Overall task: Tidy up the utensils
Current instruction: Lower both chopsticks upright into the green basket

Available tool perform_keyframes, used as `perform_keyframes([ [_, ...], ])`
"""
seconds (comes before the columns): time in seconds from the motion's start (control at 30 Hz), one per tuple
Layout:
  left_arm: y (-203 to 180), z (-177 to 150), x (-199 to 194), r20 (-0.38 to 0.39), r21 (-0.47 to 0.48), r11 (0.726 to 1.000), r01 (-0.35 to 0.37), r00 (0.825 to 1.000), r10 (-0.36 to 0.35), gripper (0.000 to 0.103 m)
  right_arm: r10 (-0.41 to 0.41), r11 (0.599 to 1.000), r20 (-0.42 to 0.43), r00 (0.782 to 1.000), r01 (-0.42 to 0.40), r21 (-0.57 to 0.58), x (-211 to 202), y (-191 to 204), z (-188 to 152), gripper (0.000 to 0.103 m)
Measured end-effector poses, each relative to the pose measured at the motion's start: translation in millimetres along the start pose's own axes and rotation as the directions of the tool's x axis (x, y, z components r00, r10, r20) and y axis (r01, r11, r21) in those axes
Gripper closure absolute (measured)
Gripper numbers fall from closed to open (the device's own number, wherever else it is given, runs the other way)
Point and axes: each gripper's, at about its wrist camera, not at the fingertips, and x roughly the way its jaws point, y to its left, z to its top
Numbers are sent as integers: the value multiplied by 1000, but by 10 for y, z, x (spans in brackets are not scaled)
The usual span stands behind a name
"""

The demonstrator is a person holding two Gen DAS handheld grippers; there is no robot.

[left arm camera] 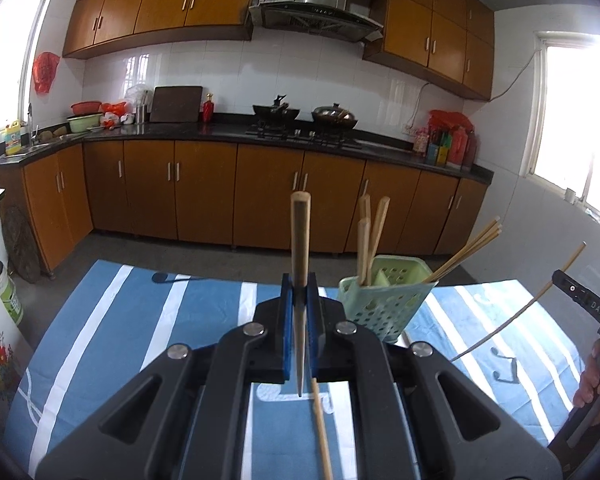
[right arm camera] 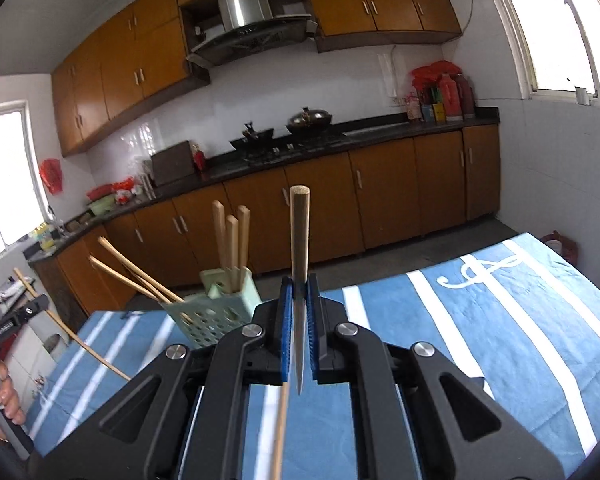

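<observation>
the left gripper (left arm camera: 300, 292) is clenched on a chopstick (left arm camera: 300, 248), its blue pads pressed against the shaft on both sides; the stick stands upright, wooden butt end up and the thin metallic tip pointing down toward the camera. the right gripper (right arm camera: 299, 296) likewise grips a second chopstick (right arm camera: 299, 240), also upright with a round wooden end on top and a tapered silvery tip below. under each gripper body a loose bamboo chopstick (left arm camera: 321, 432) lies on the blue striped cloth (left arm camera: 112, 340), running away from the lens; in the right wrist view the same kind of stick (right arm camera: 279, 432) shows below the pads.

just beyond the grippers stands the pale green perforated utensil holder (left arm camera: 384, 300), on the cloth and tilted a little. it holds three thick wooden sticks (left arm camera: 370, 236) standing nearly upright in one compartment and a bundle of thin bamboo chopsticks (left arm camera: 472, 246) leaning out over its rim. in the right wrist view the holder (right arm camera: 208, 312) sits left of the gripped stick, with the leaning sticks fanning to the left.

at the right edge of the left view a hand (left arm camera: 596, 380) holds the other gripper's black handle, a long thin stick crossing in front of it.

farther off, across a grey floor, runs a dark countertop (left arm camera: 228, 130) over orange-brown cabinets, with two woks (left arm camera: 334, 116) on the stove and a range hood (left arm camera: 320, 0) above.
</observation>
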Motion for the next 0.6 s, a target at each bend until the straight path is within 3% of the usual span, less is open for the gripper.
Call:
perform_keyframes([
  [0.23,-337,312,-125,78,18,997,71,994,-72,96,120,993,92,989,-118,-21,-129,323,311,95],
  [0.43,-596,592,-153,163,9,994,110,980,-110,96,144,989,151,978,-139,-46,-48,489,455,95],
  [0.6,-777,804,-51,221,12,996,92,971,-93,96,135,990,181,974,-127,-54,65,540,491,95],
])
